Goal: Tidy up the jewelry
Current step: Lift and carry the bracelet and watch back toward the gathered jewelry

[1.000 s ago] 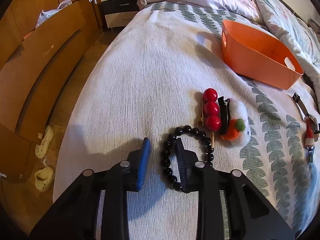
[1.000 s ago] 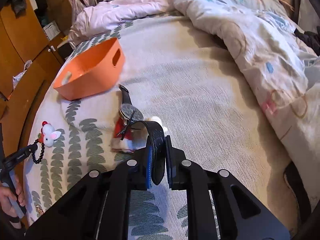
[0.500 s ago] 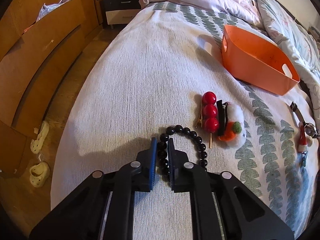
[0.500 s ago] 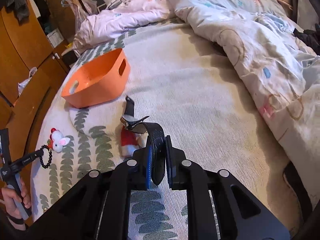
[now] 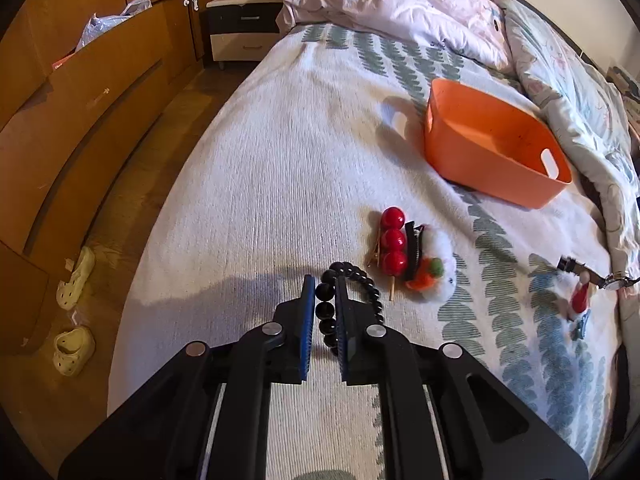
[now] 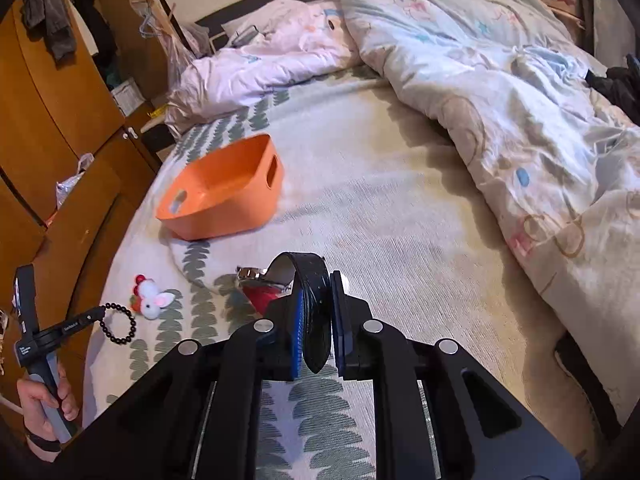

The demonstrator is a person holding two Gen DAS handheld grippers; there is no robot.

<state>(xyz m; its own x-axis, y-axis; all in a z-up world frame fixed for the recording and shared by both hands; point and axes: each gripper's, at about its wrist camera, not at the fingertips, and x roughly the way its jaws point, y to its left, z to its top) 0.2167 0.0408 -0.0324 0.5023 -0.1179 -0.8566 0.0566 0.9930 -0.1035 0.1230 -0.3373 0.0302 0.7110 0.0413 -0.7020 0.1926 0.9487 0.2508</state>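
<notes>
Change: left gripper (image 5: 322,300) went from straddling the black bead bracelet (image 5: 352,280) with jaws apart to clamped on one side of the loop; the right-wrist view now shows the bracelet dangling clear of the bedspread (image 5: 280,160).
Left tongs: closed down to bead width, beads pinched between the blue pads.
Right tongs: right gripper (image 6: 316,312) nearly closed on the black strap of the watch (image 6: 308,284); watch case raised higher than a second ago, looks off the bed.
Bin: orange basket (image 5: 492,152) ahead on the bedspread, well apart from both grippers, nothing visible inside.
Left behind: red ball hair clip (image 5: 392,240) touching plush bunny clip (image 5: 432,272); small red figure (image 5: 580,300) near the watch.
Meaning: both picks look secured; carry to the basket likely next.
Risk: bracelet swings, could slip.
</notes>
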